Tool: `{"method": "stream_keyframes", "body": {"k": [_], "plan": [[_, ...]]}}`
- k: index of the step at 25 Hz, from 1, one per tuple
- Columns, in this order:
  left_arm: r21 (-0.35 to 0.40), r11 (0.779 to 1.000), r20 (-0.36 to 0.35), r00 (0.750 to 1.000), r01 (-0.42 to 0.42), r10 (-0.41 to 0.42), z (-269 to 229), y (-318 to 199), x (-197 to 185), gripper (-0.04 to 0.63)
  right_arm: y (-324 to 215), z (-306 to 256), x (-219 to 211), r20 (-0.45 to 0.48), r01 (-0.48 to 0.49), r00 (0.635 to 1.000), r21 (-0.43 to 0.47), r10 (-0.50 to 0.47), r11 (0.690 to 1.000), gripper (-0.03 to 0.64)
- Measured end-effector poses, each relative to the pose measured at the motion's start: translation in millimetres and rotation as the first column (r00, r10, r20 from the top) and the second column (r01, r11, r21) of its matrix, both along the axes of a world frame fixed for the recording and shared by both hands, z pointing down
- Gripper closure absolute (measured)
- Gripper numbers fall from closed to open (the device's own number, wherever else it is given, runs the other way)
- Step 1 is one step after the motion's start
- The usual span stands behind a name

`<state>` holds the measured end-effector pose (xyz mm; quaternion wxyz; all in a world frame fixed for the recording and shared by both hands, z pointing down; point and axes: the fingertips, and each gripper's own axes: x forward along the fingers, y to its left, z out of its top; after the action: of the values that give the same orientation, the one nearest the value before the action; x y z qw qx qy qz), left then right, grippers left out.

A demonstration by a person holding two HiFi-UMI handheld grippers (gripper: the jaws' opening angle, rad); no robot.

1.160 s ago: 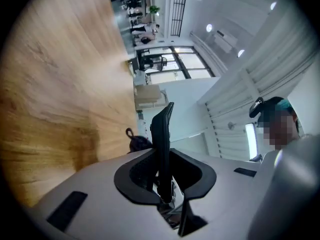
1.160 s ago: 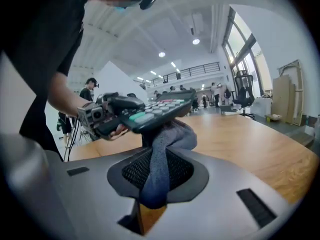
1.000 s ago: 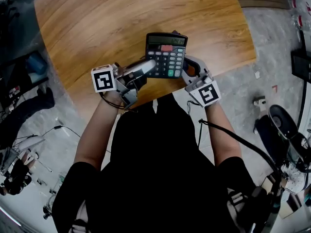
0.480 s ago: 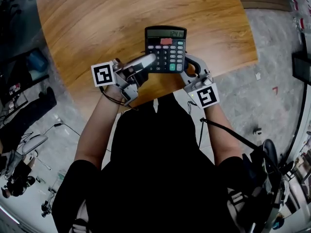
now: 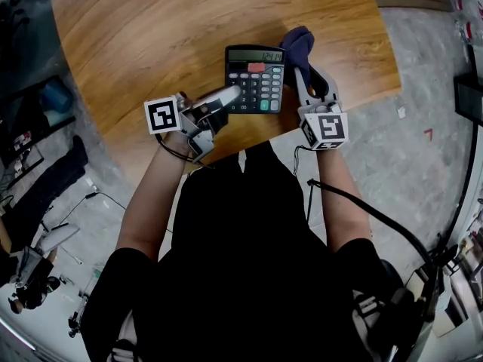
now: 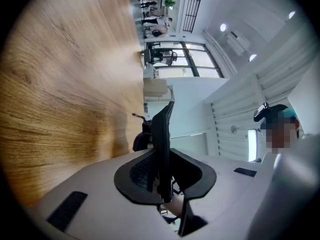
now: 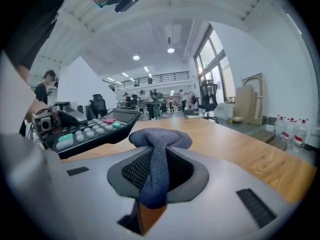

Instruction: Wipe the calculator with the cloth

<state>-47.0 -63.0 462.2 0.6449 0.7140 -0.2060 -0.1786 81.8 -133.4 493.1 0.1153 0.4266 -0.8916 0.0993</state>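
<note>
A black calculator (image 5: 255,79) with grey keys is held just above the wooden table (image 5: 151,44). My left gripper (image 5: 229,96) is shut on its left edge. In the left gripper view the calculator (image 6: 162,144) shows edge-on as a thin black slab clamped in my left gripper (image 6: 162,181). My right gripper (image 5: 304,70) is shut on a bunched dark blue cloth (image 5: 296,45), which sits beside the calculator's top right corner. In the right gripper view the cloth (image 7: 159,149) sticks up out of my right gripper (image 7: 155,184), and the calculator (image 7: 92,128) lies to its left.
The table's near edge (image 5: 256,138) runs just under both grippers, with grey floor (image 5: 423,89) to the right. Office chairs and people stand far off in the room behind the table (image 7: 240,149).
My right gripper has swung from under the calculator's lower right corner to its right side, and the cloth now shows at the top right corner. The left gripper and calculator have hardly moved.
</note>
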Motion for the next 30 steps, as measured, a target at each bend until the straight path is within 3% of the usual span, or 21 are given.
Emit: {"method": "stream_keyframes", "body": {"k": [3, 10, 15, 23, 26, 28, 30], "plan": [[-0.008, 1.000, 0.029, 0.999, 0.015, -0.014, 14.1, -1.8, -4.7, 0.522, -6.5, 10.6, 12.9, -0.070, -0.069, 0.995, -0.025, 0.067, 0.997, 0.545], [0.006, 0.999, 0.109, 0.993, 0.041, -0.041, 43.7, -25.0, 2.3, 0.522, -3.3, 49.8, 12.7, -0.211, -0.148, 0.971, -0.164, 0.112, 0.975, 0.545], [-0.007, 1.000, 0.172, 0.985, 0.028, -0.026, 69.3, -31.2, 4.3, 0.522, -4.2, 61.5, 6.9, -0.279, -0.215, 0.947, -0.186, 0.158, 0.959, 0.545], [-0.018, 0.999, 0.284, 0.959, 0.033, -0.026, 90.0, -32.1, 4.4, 0.520, -1.1, 61.8, 11.3, -0.245, -0.239, 0.953, -0.241, 0.179, 0.941, 0.543], [0.021, 1.000, 0.388, 0.922, -0.001, -0.007, 89.7, -33.6, 5.2, 0.514, 0.7, 62.4, 10.8, -0.239, -0.231, 0.956, -0.261, 0.170, 0.937, 0.543], [0.059, 0.997, 0.506, 0.863, -0.043, 0.007, 90.9, -33.5, 4.0, 0.496, 0.4, 59.4, 12.5, -0.238, -0.237, 0.955, -0.260, 0.175, 0.936, 0.540], [0.103, 0.991, 0.619, 0.785, -0.090, 0.007, 90.7, -32.5, 2.8, 0.473, -0.9, 51.4, 14.4, -0.241, -0.247, 0.952, -0.235, 0.190, 0.940, 0.538]]}}
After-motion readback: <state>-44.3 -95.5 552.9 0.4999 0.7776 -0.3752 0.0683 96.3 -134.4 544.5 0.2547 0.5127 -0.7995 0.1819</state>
